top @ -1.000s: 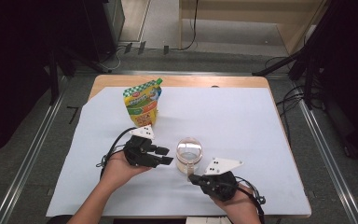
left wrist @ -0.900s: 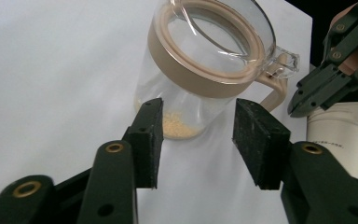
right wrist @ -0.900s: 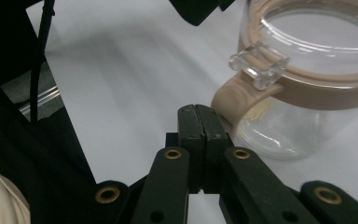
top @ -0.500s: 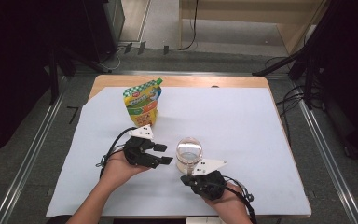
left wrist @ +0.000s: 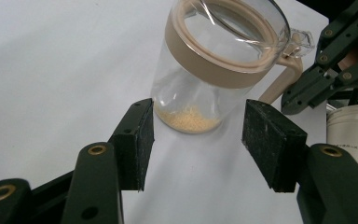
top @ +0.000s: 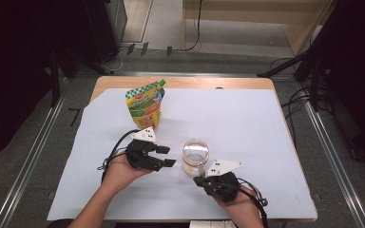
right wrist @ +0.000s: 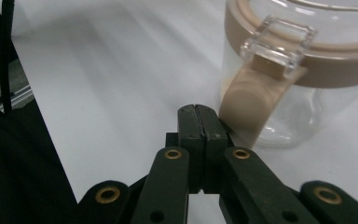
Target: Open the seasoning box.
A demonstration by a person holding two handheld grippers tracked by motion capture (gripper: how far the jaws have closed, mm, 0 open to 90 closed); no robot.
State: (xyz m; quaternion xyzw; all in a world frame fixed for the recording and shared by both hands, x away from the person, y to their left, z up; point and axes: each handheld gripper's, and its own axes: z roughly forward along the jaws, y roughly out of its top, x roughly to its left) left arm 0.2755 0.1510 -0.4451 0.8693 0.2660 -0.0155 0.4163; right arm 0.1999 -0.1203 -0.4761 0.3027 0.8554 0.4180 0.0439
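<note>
White table sheet (top: 247, 123): right gripper (top: 204, 180), jaws closed empty, has advanced to jar (top: 195, 156) at 6 o'clock; left gripper (top: 165, 156) spread wide at 9, ready to grasp.

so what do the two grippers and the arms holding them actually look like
Both are black linkage tools with brass-coloured pivot pins. The left gripper has thick, rough black pads, and a black cable loops away from it. The right gripper carries a grey three-cornered plate with small dark marks and trails its own cable. The forearms are bare, with no sleeves visible.
</note>
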